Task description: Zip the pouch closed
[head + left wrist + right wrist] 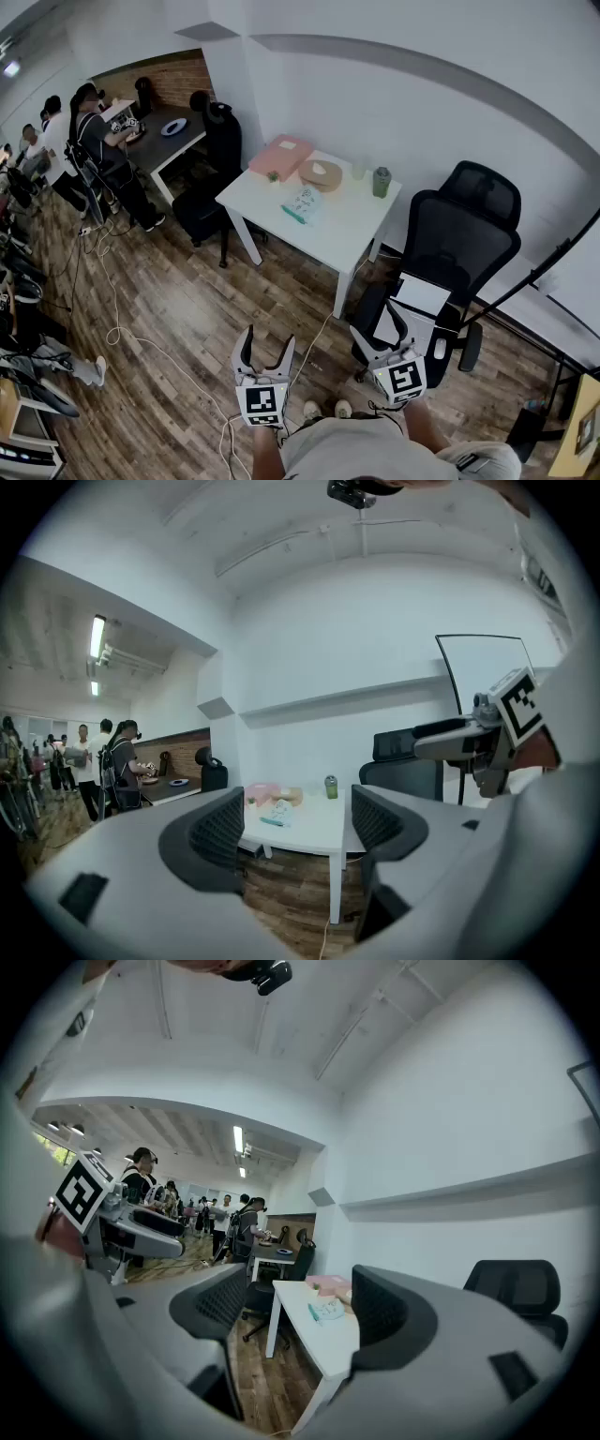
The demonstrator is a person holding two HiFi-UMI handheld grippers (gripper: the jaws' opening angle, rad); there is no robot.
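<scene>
Currently the left gripper (pixel 267 339) and the right gripper (pixel 380 326) are held side by side above the floor (pixel 187 309), well apart from the white table (pixel 356 230).

Materials and shapes:
- Each gripper has a smooth pale grey body; its cube carries black-and-white square markers.
- The pads (pixel 220 829) are dark, curved and covered in a fine cross-hatched texture.
- The floor is brown wood plank with visible grain; a thin pale cable lies across it.
- The table top is flat, rectangular and matt white, on straight white legs.
- A black office chair (pixel 464 234) with a mesh back stands just beside the table's right end.

Jaw state:
- Left gripper: jaws wide apart; nothing between the pads; the distant table shows through the gap.
- Right gripper: jaws wide apart; nothing between the pads; the same table shows through the gap.

Task item:
- The pouch (pixel 304 203) lies flat near the table's front edge, towards the middle; no gripper touches it.
- It is a small, soft-looking rectangle, pale with a printed pattern and a teal strip along one edge; the zip state cannot be read at this range.

Other items on the table, behind the pouch:
- a flat pink item (pixel 280 156);
- a round tan object (pixel 320 174);
- a green bottle (pixel 381 181).
</scene>
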